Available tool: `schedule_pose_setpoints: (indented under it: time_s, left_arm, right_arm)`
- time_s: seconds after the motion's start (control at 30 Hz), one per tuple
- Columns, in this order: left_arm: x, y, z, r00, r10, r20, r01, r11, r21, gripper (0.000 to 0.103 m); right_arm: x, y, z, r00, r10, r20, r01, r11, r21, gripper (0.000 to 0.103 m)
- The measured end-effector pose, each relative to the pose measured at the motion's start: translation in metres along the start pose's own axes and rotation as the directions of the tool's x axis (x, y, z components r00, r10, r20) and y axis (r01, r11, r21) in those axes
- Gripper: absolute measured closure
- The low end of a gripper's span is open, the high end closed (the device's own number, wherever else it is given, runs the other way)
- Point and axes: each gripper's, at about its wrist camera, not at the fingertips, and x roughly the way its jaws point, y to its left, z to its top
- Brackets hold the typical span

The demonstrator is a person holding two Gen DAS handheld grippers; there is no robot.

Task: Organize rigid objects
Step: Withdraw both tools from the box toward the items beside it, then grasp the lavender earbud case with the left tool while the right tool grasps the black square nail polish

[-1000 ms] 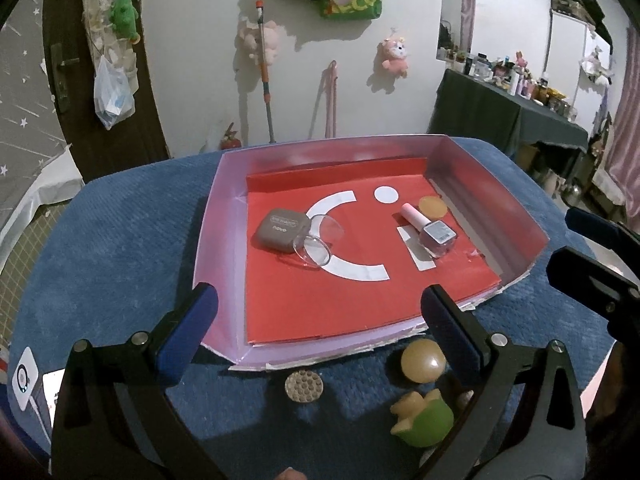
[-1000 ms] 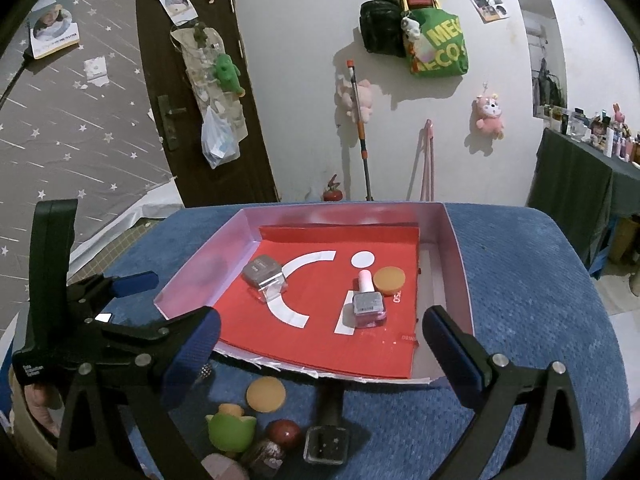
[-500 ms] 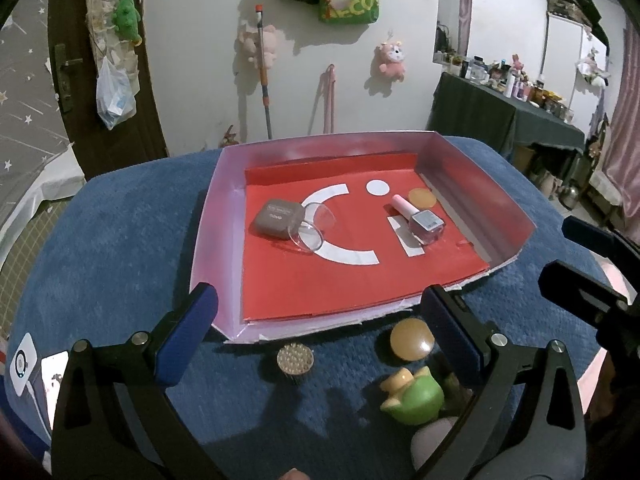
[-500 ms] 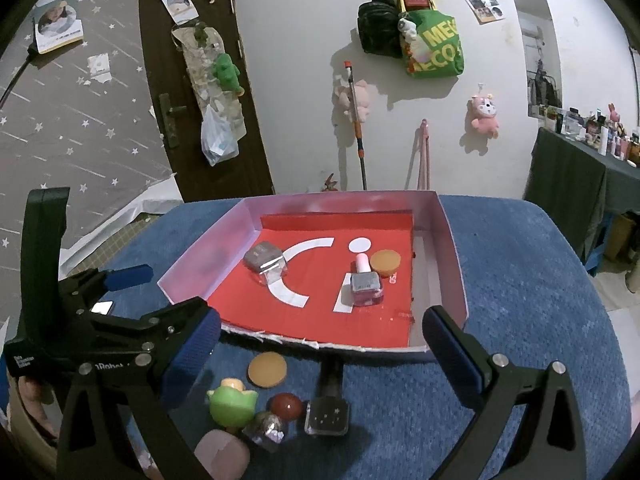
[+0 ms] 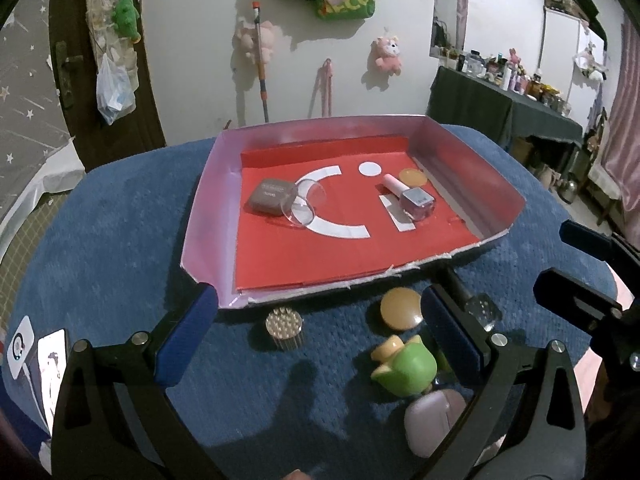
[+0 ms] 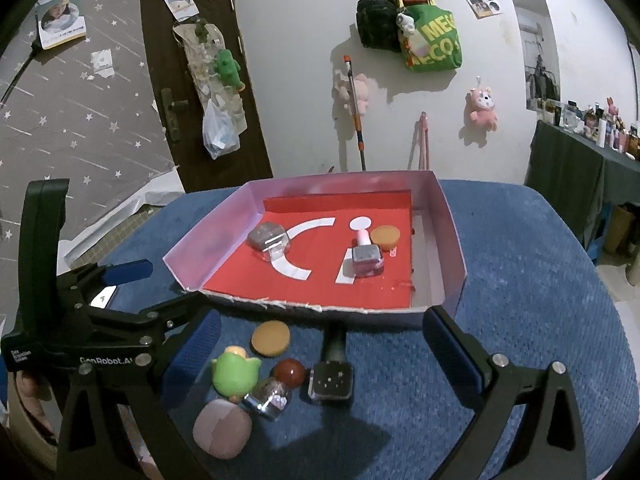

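Note:
A pink-walled tray (image 5: 208, 184) with a red floor holds a brown compact (image 5: 270, 196), a clear lid (image 5: 306, 210), a pink nail polish bottle (image 5: 412, 200) and an orange disc (image 5: 414, 177). In front of the tray on the blue cloth lie a silver studded disc (image 5: 284, 326), an orange disc (image 5: 401, 313), a green toy (image 5: 404, 366), a pink case (image 6: 222, 430), a dark red ball (image 6: 289, 372) and a black-capped bottle (image 6: 332, 376). My left gripper (image 5: 320, 344) is open above the silver disc. My right gripper (image 6: 320, 364) is open over the loose pile.
The tray also shows in the right wrist view (image 6: 452, 240). The left gripper's body (image 6: 80, 320) sits at the left of the right wrist view. A phone (image 5: 50, 368) lies at the cloth's left edge. A dark table (image 5: 500, 116) with bottles stands behind.
Both grippers have pulled back from the tray toward me, so the loose objects in front of it have come fully into view. Nothing was picked up.

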Motion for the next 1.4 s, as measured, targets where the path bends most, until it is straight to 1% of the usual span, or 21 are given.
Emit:
schedule_pose_setpoints:
  time_s: [0.33, 0.4, 0.53, 0.63, 0.73, 0.8, 1.0, 1.13, 1.27, 1.4]
  left_arm:
    - [-0.005, -0.004, -0.012, 1.0, 0.001, -0.017, -0.001, 1.0, 0.001, 0.0]
    - [-0.006, -0.005, -0.015, 1.0, 0.002, -0.019, -0.002, 1.0, 0.003, 0.0]
    - [-0.009, -0.008, -0.022, 1.0, 0.003, -0.017, -0.002, 1.0, 0.012, 0.0]
    - [-0.011, -0.009, -0.027, 1.0, 0.0, -0.021, 0.001, 1.0, 0.018, 0.0]
    - [-0.013, -0.01, -0.033, 1.0, -0.01, -0.029, 0.011, 1.0, 0.016, 0.0]
    - [-0.014, -0.011, -0.037, 0.999, -0.023, -0.036, 0.024, 1.0, 0.012, 0.0]
    - [-0.019, -0.016, -0.05, 0.997, -0.054, -0.059, 0.055, 0.998, 0.009, 0.0]
    - [-0.017, -0.029, -0.063, 0.994, -0.072, -0.08, 0.074, 0.997, 0.025, 0.0]
    - [-0.011, -0.042, -0.075, 0.988, -0.109, -0.11, 0.113, 0.993, 0.032, 0.0]
    - [-0.007, -0.049, -0.082, 0.989, -0.091, -0.118, 0.097, 0.995, 0.04, 0.0]
  right_arm:
    - [-0.005, 0.001, -0.017, 1.0, 0.002, -0.013, -0.002, 1.0, 0.006, 0.002]
    - [-0.006, 0.001, -0.02, 1.0, -0.001, -0.016, 0.001, 1.0, 0.005, 0.005]
    - [-0.007, 0.002, -0.026, 1.0, -0.003, -0.025, 0.003, 1.0, 0.007, 0.007]
    - [-0.008, 0.001, -0.031, 0.999, -0.001, -0.034, 0.001, 1.0, 0.013, 0.011]
    - [-0.008, 0.0, -0.037, 0.999, -0.003, -0.042, 0.004, 1.0, 0.018, 0.012]
    - [-0.008, 0.0, -0.041, 0.999, -0.003, -0.05, 0.004, 1.0, 0.022, 0.016]
    - [-0.005, -0.005, -0.048, 0.997, -0.017, -0.069, 0.02, 0.999, 0.029, 0.019]
    - [-0.001, -0.007, -0.052, 0.996, -0.041, -0.076, 0.042, 0.999, 0.022, 0.021]
    - [0.005, -0.01, -0.056, 0.995, -0.05, -0.086, 0.053, 0.998, 0.029, 0.022]
    - [0.013, -0.013, -0.061, 0.994, -0.056, -0.099, 0.059, 0.998, 0.025, 0.026]
